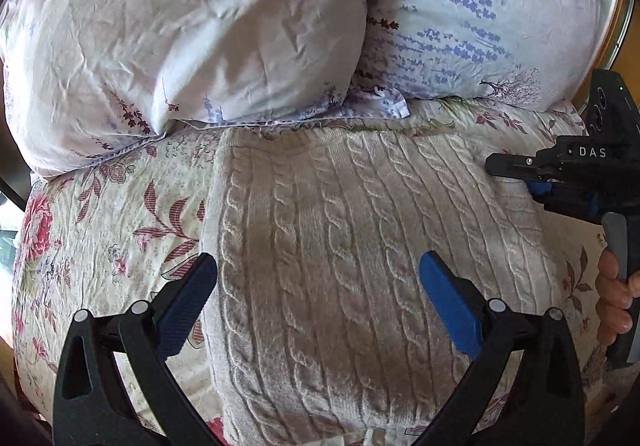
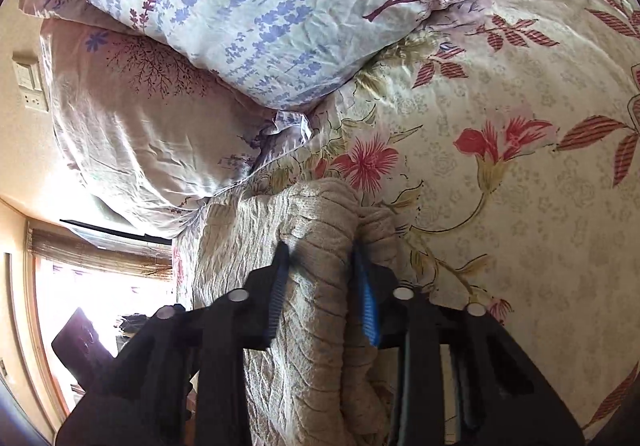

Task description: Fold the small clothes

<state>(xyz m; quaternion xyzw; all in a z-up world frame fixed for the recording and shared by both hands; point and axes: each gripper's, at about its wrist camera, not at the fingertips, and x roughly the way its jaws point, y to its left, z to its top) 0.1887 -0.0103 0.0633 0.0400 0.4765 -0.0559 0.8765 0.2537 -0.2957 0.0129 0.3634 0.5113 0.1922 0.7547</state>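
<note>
The cable-knit sweater (image 1: 352, 246) lies folded on the bed (image 1: 120, 226), long axis running toward the pillows (image 1: 200, 25). The left gripper (image 1: 318, 302) hovers wide and empty above it; the right gripper (image 2: 320, 286) pinches its right edge (nearer hand).

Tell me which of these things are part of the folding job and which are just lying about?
Part of the job:
- knitted sweater
- left claw, open above it
- right claw, shut on a fold of the sweater

Just lying about:
- pale pillow
- lavender-print pillow
- flowered bedspread
</note>
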